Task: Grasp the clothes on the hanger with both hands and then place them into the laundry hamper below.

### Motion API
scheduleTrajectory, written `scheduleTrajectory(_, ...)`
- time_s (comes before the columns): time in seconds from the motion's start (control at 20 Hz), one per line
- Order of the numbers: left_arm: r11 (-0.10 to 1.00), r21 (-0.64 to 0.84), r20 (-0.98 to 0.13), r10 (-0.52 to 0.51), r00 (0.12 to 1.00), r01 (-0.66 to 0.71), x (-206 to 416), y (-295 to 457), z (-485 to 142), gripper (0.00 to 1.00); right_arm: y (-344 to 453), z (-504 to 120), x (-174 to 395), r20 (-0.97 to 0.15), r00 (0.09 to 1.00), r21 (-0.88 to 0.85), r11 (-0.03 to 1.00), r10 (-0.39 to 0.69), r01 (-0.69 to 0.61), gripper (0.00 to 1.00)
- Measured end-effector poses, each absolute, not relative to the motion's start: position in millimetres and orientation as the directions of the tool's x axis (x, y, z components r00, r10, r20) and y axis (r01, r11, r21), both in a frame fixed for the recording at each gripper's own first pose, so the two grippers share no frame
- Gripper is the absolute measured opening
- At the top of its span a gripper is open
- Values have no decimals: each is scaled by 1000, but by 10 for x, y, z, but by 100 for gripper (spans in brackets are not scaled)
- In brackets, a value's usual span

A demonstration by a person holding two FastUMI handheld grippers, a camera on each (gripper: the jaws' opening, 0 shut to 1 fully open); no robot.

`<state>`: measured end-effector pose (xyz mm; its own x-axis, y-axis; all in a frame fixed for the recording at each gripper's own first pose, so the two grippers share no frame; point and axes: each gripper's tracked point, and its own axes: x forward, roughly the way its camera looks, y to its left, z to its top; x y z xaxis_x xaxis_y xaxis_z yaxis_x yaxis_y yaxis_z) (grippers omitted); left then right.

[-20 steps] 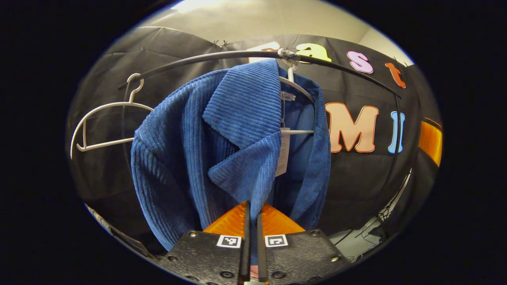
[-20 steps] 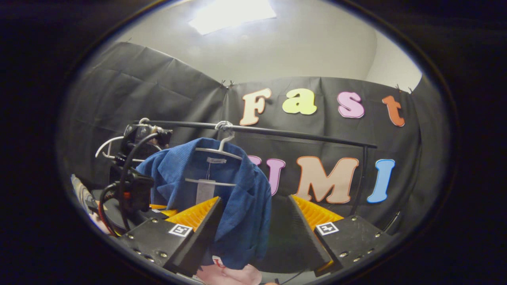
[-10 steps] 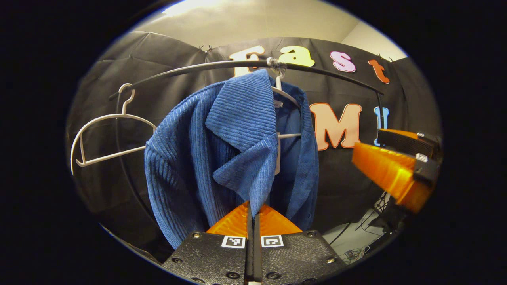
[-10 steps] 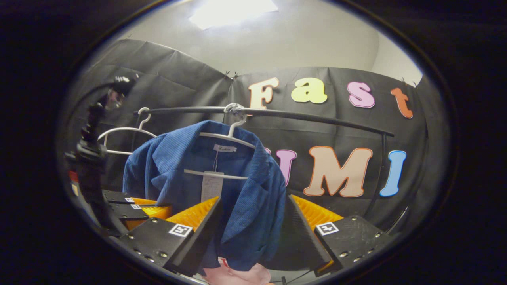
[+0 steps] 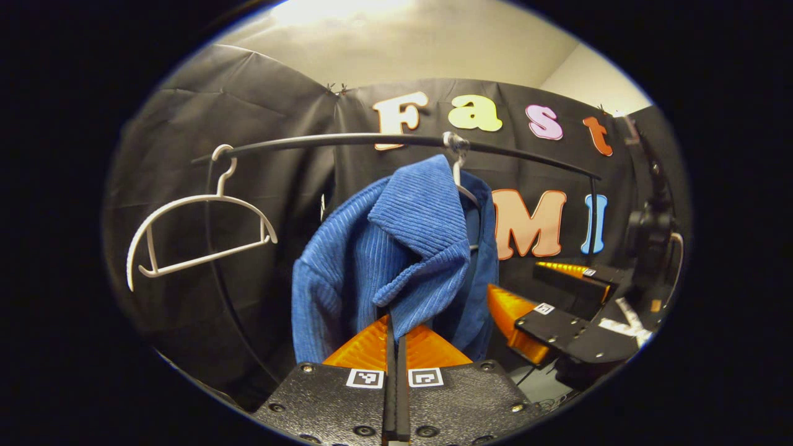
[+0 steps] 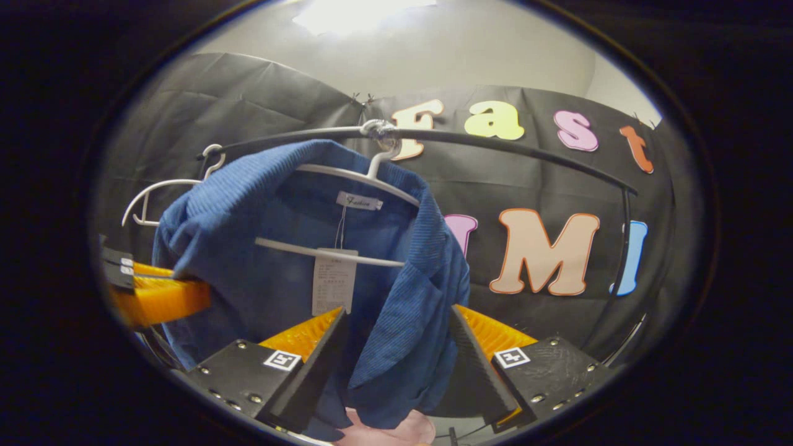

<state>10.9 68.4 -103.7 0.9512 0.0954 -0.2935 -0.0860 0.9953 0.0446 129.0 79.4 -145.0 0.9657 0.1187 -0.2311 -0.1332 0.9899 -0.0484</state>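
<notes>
A blue corduroy jacket [image 5: 372, 260] hangs on a white hanger [image 6: 347, 175] hooked over a black rail [image 5: 347, 140]. My left gripper [image 5: 394, 325] is shut on the jacket's left lapel, which runs down between its fingers. From the right gripper view the left gripper [image 6: 198, 291] grips the jacket [image 6: 272, 248] at its left edge. My right gripper [image 6: 396, 313] stands open, with the jacket's right front panel hanging between its fingers. In the left gripper view the right gripper [image 5: 514, 279] sits just right of the jacket. A paper tag [image 6: 334, 282] dangles inside the collar.
An empty white hanger [image 5: 198, 226] hangs on the rail to the left of the jacket. The rail's upright post [image 5: 591, 217] stands at the right. A pink cloth [image 6: 390, 432] lies below the jacket between the right gripper's fingers.
The left gripper drew back with the lapel, pulling the jacket's left side off toward it. The right gripper moved in closer, so the jacket's right front now hangs between its open fingers.
</notes>
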Motion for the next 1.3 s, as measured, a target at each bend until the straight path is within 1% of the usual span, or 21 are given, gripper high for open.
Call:
scheduleTrajectory(0.15,992,56,-278,128,952,-117,63,788,-929,0,855,-1609,1398,-258,961,-39,993,94,-108,98)
scheduleTrajectory(0.2,990,61,-273,139,952,-127,51,818,-904,2,869,-1671,1435,-267,960,-26,995,89,-100,98)
scheduleTrajectory(0.35,985,71,-265,171,949,-157,-2,895,-836,0,867,-1816,1545,-289,955,8,998,69,-69,97)
scheduleTrajectory(0.4,983,75,-263,180,948,-166,-7,912,-807,2,864,-1836,1598,-292,954,15,998,64,-62,97)
scheduleTrajectory(0.65,975,92,-236,220,946,-204,-51,992,-657,0,872,-1968,1838,-316,947,34,998,61,-52,97)
scheduleTrajectory(0.85,969,100,-215,244,946,-228,-81,1050,-553,0,837,-2129,1910,-351,935,18,999,52,-48,97)
scheduleTrajectory(0.9,966,107,-210,254,944,-236,-84,1077,-527,0,784,-2166,1916,-361,932,8,999,44,-44,90)
scheduleTrajectory(1.0,961,120,-198,269,943,-249,-78,1122,-477,0,677,-2222,1911,-378,926,-15,1000,17,-25,67)
scheduleTrajectory(1.05,959,122,-192,274,943,-254,-72,1136,-460,0,627,-2255,1922,-385,923,-22,1000,7,-16,58)
scheduleTrajectory(1.15,957,118,-179,283,942,-265,-49,1165,-430,0,563,-2267,1884,-395,919,-27,1000,-9,-2,36)
scheduleTrajectory(1.2,957,113,-176,285,942,-268,-39,1175,-413,0,463,-2263,1873,-400,916,-37,999,-31,18,22)
scheduleTrajectory(1.3,957,99,-166,288,943,-274,-25,1205,-358,0,324,-2213,1892,-395,917,-42,998,-56,43,12)
